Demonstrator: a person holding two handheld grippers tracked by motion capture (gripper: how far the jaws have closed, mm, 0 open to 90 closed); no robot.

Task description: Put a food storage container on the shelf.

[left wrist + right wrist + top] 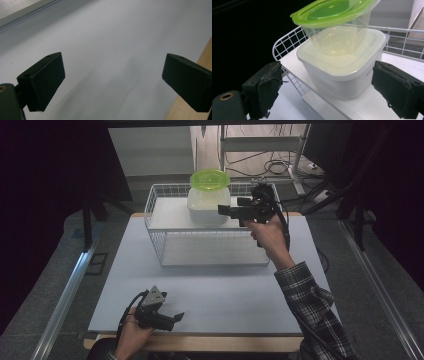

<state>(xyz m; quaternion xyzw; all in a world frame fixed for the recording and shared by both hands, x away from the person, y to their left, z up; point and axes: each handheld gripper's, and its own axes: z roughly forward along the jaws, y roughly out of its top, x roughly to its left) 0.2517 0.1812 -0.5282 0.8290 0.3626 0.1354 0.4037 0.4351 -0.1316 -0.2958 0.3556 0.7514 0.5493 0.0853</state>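
A white square tub [207,209] with a white lid stands on a white shelf board inside a white wire basket [155,195]. On top of it sits a clear round container with a green lid [210,179], slightly tilted. My right gripper [229,206] hovers just right of the tub, pointing at it. In the right gripper view the tub [342,62] and the green-lidded container [332,10] lie just ahead of my right gripper [324,92]; the jaws stand wide apart and touch nothing. My left gripper [177,317] rests open near the table's front edge, and nothing lies between the jaws of the left gripper [112,80].
The basket stands at the back of the pale blue table top [210,290], whose wooden rim [205,57] runs along the front. Basket wires [287,42] rise beside the tub. A metal rack and cables [270,165] stand behind the table.
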